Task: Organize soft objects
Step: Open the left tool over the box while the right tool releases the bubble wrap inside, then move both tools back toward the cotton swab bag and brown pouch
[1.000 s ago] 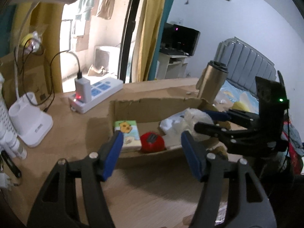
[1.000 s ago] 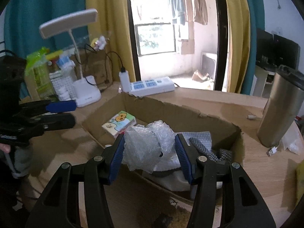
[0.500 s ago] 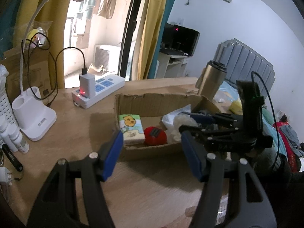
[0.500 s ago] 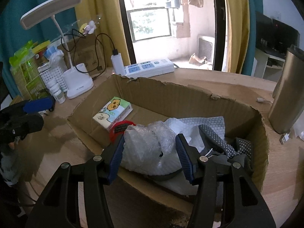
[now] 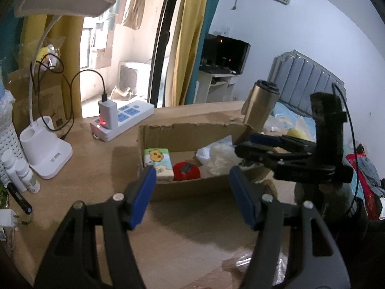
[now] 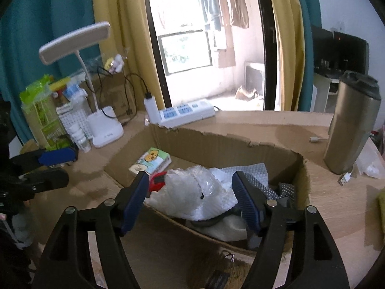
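Note:
An open cardboard box (image 5: 180, 132) (image 6: 216, 144) on the wooden desk holds a cartoon-printed tissue pack (image 5: 158, 159) (image 6: 151, 160), a red soft item (image 5: 186, 171) (image 6: 157, 181), a wad of clear bubble wrap (image 5: 221, 156) (image 6: 192, 192) and grey dotted cloth (image 6: 255, 171). My right gripper (image 6: 190, 177) (image 5: 243, 144) hangs over the box's near wall. Its jaws are opening, the bubble wrap lies loose between them and the pads stand clear of it. My left gripper (image 5: 192, 173) (image 6: 68, 166) is open and empty just outside the box's left side.
A steel tumbler (image 6: 351, 125) (image 5: 261, 106) stands right of the box, with a USB plug (image 6: 345, 178) near it. Behind the box lies a white power strip (image 5: 125, 115). A desk lamp's base (image 5: 45, 154), small bottles (image 5: 21, 173) and packets crowd the left.
The right gripper brought the bubble wrap down into the box, then spread its jaws and let go of it. The left gripper drew back a little from the box.

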{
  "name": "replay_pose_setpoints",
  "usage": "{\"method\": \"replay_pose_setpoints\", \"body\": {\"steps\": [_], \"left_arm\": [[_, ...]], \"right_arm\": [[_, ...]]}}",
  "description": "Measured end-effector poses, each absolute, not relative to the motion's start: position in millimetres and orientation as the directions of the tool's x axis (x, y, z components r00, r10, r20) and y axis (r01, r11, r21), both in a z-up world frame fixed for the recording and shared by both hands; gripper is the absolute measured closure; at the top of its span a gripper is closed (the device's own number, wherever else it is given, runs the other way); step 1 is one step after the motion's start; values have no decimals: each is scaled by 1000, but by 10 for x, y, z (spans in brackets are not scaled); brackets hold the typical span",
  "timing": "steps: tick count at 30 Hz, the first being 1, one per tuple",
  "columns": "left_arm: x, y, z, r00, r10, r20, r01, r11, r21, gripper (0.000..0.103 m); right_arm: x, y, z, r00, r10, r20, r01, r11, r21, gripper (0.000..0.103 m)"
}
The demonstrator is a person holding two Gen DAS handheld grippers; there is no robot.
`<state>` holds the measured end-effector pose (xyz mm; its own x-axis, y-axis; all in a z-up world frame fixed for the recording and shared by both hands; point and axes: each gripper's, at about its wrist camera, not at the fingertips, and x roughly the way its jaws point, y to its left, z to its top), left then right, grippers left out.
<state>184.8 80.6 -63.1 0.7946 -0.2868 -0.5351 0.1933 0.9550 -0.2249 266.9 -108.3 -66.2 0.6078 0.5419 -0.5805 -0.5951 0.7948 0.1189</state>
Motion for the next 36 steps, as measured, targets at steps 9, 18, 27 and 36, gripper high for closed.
{"method": "replay_pose_setpoints", "body": {"steps": [9, 18, 27, 36], "left_arm": [[1694, 647, -515, 809, -280, -518, 207, 959, -194, 38], [1493, 442, -432, 852, -226, -473, 184, 974, -134, 18], [1258, 298, -412, 885, -187, -426, 162, 982, -94, 17], [1103, 297, -507, 887, -178, -427, 123, 981, -152, 17]], "right_arm": [[2306, -1260, -404, 636, 571, -520, -617, 781, 103, 28], [1937, -1403, -273, 668, 559, -491, -613, 787, 62, 28], [1640, -1562, -247, 678, 559, -477, -615, 787, 48, 28], [1485, -1590, -338, 663, 572, -484, -630, 775, 53, 28]]}}
